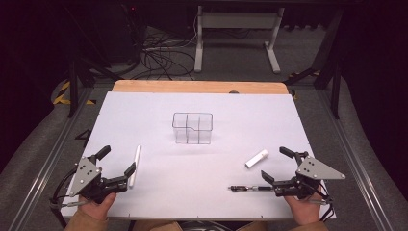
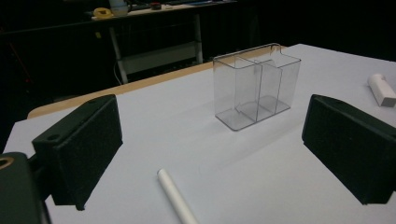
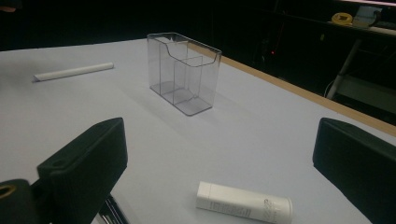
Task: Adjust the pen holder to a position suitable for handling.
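A clear plastic organizer (image 1: 192,129) with divided compartments stands empty at the middle of the white table (image 1: 159,197). A long white stick (image 1: 136,165) lies at the near left, its near end beside the inner jaw of my left gripper (image 1: 118,160), which is open. In the left gripper view the stick (image 2: 176,196) lies on the table below the gap, untouched. At the near right, my right gripper (image 1: 275,163) is open with nothing in it. A short white tube (image 1: 256,158) lies just ahead of it, and a thin black pen (image 1: 250,188) rests by its inner jaw.
The table's wooden far edge (image 1: 199,86) borders a dark floor with cables (image 1: 159,55) and a white desk frame (image 1: 235,29). Metal rails (image 1: 43,163) run along both sides of the table. Open white surface surrounds the organizer.
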